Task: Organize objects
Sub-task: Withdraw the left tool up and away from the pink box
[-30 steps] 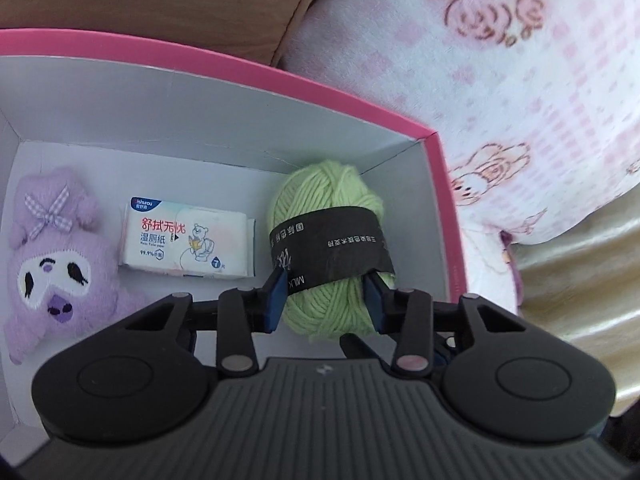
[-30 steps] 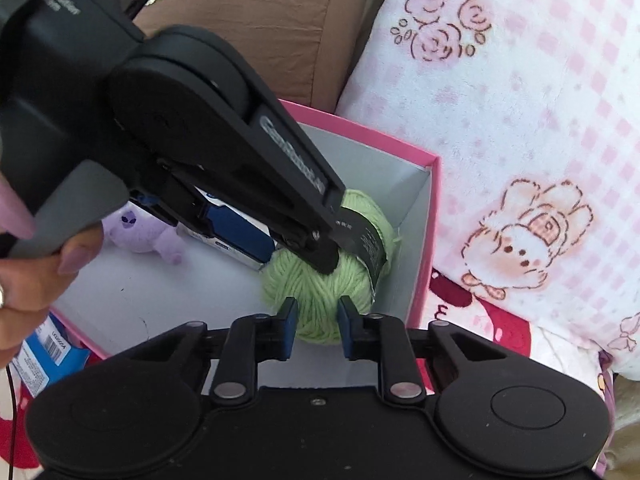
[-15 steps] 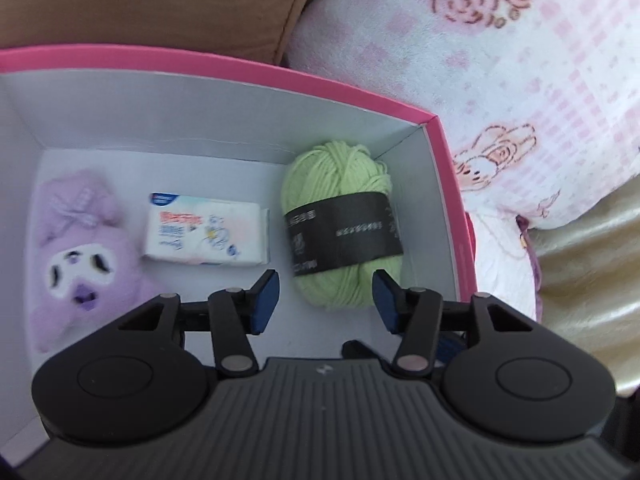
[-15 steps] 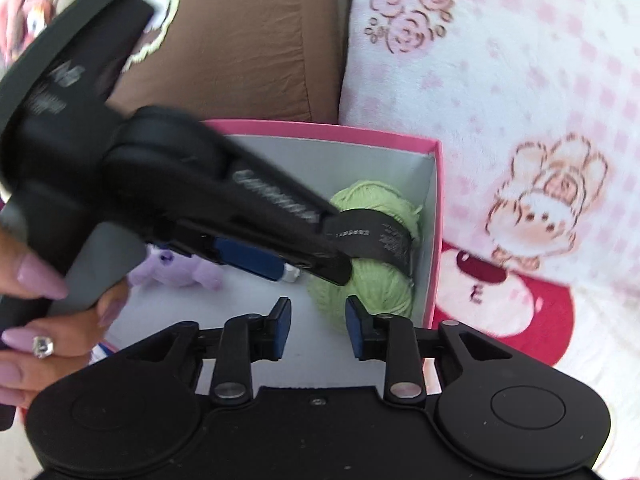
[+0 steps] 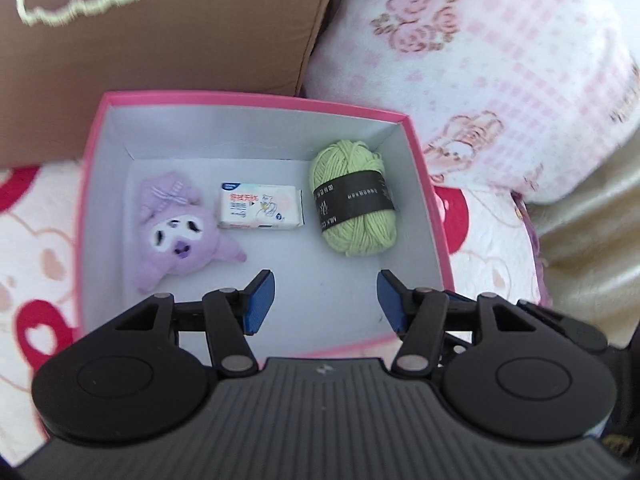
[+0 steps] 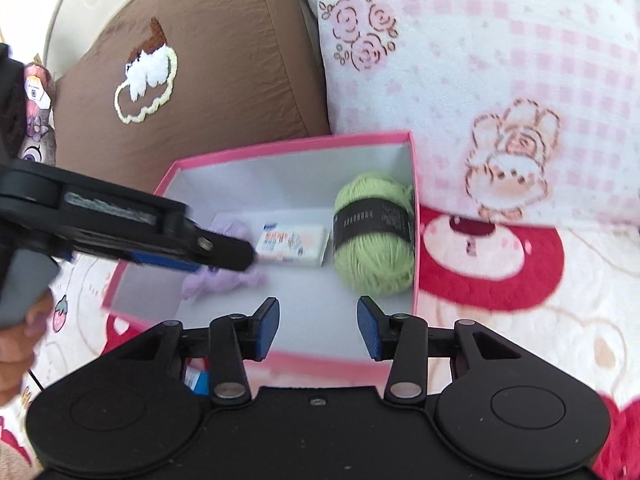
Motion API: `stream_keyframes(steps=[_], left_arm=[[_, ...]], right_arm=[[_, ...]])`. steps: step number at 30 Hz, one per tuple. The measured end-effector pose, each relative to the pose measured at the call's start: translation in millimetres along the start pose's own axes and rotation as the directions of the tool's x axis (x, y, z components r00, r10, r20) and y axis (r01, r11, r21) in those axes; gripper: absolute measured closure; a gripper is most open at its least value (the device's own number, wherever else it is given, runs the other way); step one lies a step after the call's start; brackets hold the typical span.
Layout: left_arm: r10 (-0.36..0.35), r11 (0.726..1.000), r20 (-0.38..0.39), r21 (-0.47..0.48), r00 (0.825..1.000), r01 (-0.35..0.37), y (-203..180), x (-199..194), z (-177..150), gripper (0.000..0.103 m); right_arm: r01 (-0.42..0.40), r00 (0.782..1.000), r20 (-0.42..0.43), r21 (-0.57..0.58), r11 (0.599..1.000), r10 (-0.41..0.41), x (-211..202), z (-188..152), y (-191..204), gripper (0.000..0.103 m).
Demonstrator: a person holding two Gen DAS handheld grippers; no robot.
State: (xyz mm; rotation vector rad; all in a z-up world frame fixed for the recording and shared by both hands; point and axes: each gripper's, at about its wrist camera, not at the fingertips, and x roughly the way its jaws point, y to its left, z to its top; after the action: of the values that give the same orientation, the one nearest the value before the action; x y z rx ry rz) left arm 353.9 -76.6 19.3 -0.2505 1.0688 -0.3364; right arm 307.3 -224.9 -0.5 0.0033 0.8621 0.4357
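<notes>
So far I have three things lying in the pink-rimmed cardboard box (image 5: 424, 184) on the bed: a ball of light-green yarn with a black paper band (image 5: 354, 200) against its right wall, a small white packet of wet wipes (image 5: 260, 211) in the middle, and a lilac plush toy (image 5: 176, 232) on the left. My left claw (image 5: 326, 300) has just been opening, with nothing between its pads; my right claw (image 6: 318, 328) likewise, parted moderately and empty. What remains I cannot judge. Only the right view shows a blue item (image 6: 197, 380) outside the box's near wall, plus the left claw crossing over the plush; the left view shows the plush whole.
</notes>
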Motion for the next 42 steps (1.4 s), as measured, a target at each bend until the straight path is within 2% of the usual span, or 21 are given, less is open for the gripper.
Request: stream_keyframes(steps=[4,8,10,14,18,23,28,34,39,42], left_arm=[[-0.003,0.999,0.021,0.034,1.0,0.003,-1,-41,-15,0.043],[0.03,0.996,0.026,0.082,0.999,-0.032,-4,-71,-33,0.042],[0.041,0.995,0.031,0.092,0.999,-0.044,-5,-84,-42,0.041],[0.016,0.994,0.036,0.106,0.999,-0.02,-6,-109,-57,0.038],[0.005,0.991,0.028,0.132,1.0,-0.009,-6,-132,-72,0.037],[-0.001,0.991,0.03,0.132,1.0,-0.003,-2,-157,-87,0.037],[0.013,0.99,0.032,0.14,0.999,-0.018,2,-168,-102,0.036],[-0.026,0.993,0.071,0.12,0.997,0.017,13,-174,-125,0.033],[0.006,0.99,0.078,0.137,0.997,-0.017,18,-165,-138,0.031],[0.026,0.986,0.078,0.161,0.997,-0.039,21,-154,-144,0.031]], right_arm=[[0.014,1.0,0.002,-0.036,0.999,-0.014,-27,-7,12,0.052],[0.039,0.999,0.026,-0.064,0.997,-0.037,-52,-11,25,0.048],[0.023,0.999,0.044,-0.073,0.997,-0.02,-66,-12,32,0.044],[0.005,0.997,0.073,-0.113,0.994,0.003,-98,-13,48,0.034],[0.064,0.997,0.058,-0.199,0.978,-0.053,-121,-16,72,0.033],[0.061,0.997,0.063,-0.239,0.969,-0.048,-145,-25,92,0.029],[0.056,0.997,0.067,-0.253,0.966,-0.04,-156,-39,105,0.026],[0.038,0.997,0.069,-0.26,0.965,-0.02,-161,-59,113,0.021],[0.037,0.997,0.073,-0.246,0.969,-0.02,-159,-73,115,0.013],[0.019,0.999,0.04,-0.27,0.963,-0.008,-153,-83,120,0.013]])
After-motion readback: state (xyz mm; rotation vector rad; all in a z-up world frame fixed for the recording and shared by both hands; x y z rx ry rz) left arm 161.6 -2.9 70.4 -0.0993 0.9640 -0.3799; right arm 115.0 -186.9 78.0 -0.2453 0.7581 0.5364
